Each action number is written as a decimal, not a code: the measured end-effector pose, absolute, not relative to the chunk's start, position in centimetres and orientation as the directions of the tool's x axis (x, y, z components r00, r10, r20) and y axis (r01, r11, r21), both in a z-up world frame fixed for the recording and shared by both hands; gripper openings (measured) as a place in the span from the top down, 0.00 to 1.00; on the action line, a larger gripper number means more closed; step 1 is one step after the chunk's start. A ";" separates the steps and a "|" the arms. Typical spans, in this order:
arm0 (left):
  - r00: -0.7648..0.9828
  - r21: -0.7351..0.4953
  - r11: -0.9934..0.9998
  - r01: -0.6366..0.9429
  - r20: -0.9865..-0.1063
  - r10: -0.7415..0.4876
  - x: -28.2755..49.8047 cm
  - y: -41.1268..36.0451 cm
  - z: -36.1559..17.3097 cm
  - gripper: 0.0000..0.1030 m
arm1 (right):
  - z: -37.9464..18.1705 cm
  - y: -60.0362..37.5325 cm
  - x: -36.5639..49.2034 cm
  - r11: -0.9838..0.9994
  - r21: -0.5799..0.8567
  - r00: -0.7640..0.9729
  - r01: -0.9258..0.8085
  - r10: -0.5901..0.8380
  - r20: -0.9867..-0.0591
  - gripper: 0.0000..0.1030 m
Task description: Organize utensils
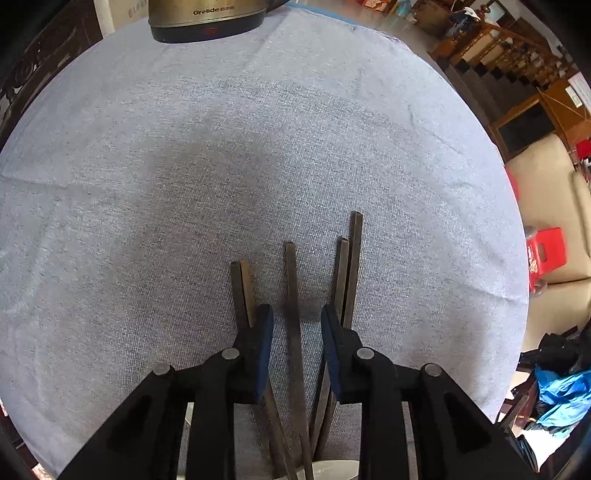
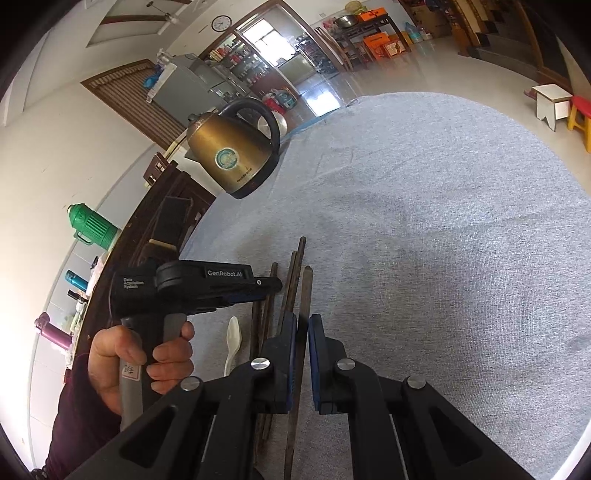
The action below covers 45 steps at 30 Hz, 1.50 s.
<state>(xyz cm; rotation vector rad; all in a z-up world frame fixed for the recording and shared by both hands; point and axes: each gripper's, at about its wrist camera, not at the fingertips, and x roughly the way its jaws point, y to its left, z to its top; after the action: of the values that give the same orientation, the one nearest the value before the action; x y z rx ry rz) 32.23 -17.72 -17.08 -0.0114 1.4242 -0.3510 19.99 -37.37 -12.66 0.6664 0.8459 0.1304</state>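
Since the dark, square-sectioned wooden chopsticks (image 1: 349,266) are thin, light and stiff, they won't bend or crush, but they will roll and pivot if pinched off-centre. They lie loosely fanned on the grey woven tablecloth (image 1: 258,147), thick ends away from me, narrow ends bunching near the bottom edge of the left view. A pale rim shows there, though I can't tell what it is.

My left gripper (image 1: 297,314) points steeply down with its jaws partly apart, straddling the middle chopstick (image 1: 291,280) without pressing on it. My right gripper (image 2: 303,321) is all but closed, and its blue pads (image 2: 291,332) look pinched on the rightmost chopstick (image 2: 306,291), whose far end sits at or near the cloth.

My judgement on the hold: squeeze across two flat faces of the thicker part, not the tapered tip — the flats stop rolling. The lacquer looks smooth, so I'd expect some slip. It's best to gather them together before lifting.

The white plastic spoon (image 2: 233,339) lies just beside the sticks. It's light too — grip its handle. The brass-coloured electric kettle (image 1: 207,18) stands well apart.
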 end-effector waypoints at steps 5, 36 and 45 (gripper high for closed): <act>0.132 -0.195 0.946 0.258 -0.963 -0.234 32.3 -18.3 -17.1 0.94 | -12.5 -36.9 19.7 0.794 0.590 0.669 0.145 0.361 -0.650 0.93; 0.658 -0.350 0.858 0.375 -0.552 -0.512 14.6 -3.6 3.8 0.95 | -10.6 -34.1 16.9 0.845 0.468 0.629 0.257 0.221 -0.745 0.41; 0.708 -0.324 0.876 0.357 -0.518 -0.480 14.9 -2.2 4.7 0.95 | -17.8 -32.3 25.6 0.898 0.232 0.337 0.374 0.102 -0.936 0.74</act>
<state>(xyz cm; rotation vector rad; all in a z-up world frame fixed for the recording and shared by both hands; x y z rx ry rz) 14.89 -2.24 4.73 -0.2065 0.6302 -0.4680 25.60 -32.35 -17.77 0.4500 1.2258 -0.1852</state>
